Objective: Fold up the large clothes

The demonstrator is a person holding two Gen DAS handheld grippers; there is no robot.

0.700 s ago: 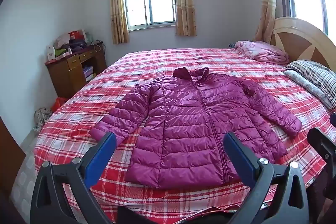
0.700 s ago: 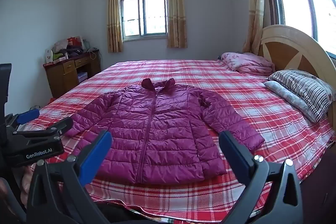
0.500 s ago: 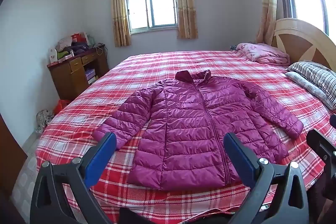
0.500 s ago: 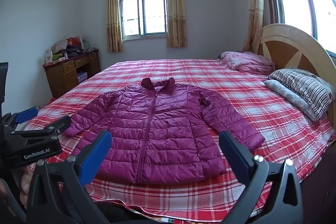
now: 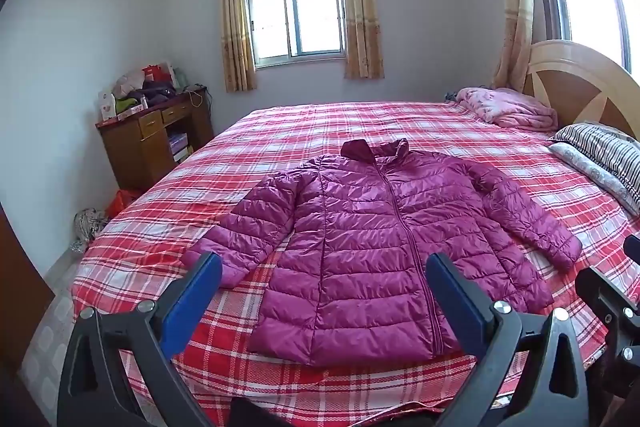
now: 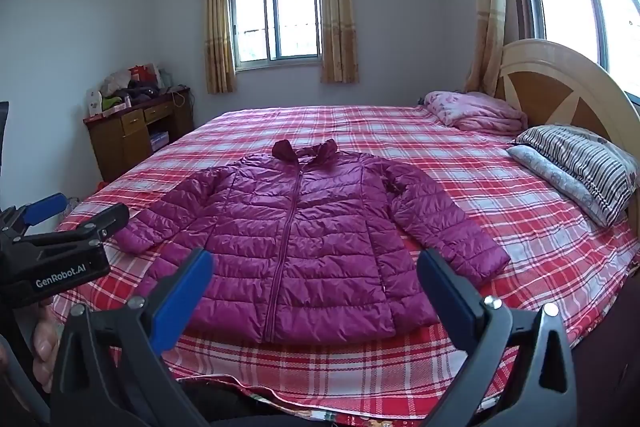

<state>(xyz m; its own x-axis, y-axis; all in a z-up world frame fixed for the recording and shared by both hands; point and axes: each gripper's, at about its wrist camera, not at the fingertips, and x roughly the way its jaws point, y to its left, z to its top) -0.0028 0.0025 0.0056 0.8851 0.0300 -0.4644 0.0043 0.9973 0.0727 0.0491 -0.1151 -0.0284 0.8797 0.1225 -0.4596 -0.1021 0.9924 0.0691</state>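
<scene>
Magenta puffer jacket [image 5: 376, 239] lies flat, zipped, sleeves spread, on the plaid bed [image 5: 360, 123], beyond both grippers, untouched. Left gripper [image 5: 324, 291] and right gripper [image 6: 316, 283] hover near the bed's foot, jaws wide apart, empty. Left view sits slightly higher than before; possibly tilted up, hard to say.

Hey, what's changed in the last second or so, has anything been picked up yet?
Nothing has been picked up. The left hand-held gripper has tilted up and drawn back slightly, so the jacket sits lower and smaller in its view. The right hand-held gripper barely shifted. Both stay open and empty, and the jacket lies flat on the bed as before.
</scene>
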